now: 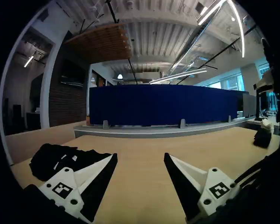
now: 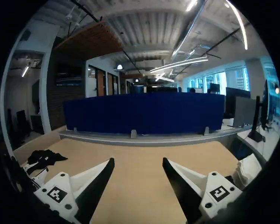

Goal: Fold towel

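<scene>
Left gripper (image 1: 140, 156) and right gripper (image 2: 138, 159) hover over the pale wooden bench (image 1: 147, 183), jaws apart and empty.
The crumpled black cloth towel (image 1: 46, 158) lies near the bench's edge, left of the left gripper. It looks soft, light and limp, so pinch two adjacent corners once found.

Smooth matt pale wood table (image 1: 140, 164), crumpled soft black cloth (image 1: 52, 161), blue fabric screen (image 1: 158, 104)
</scene>
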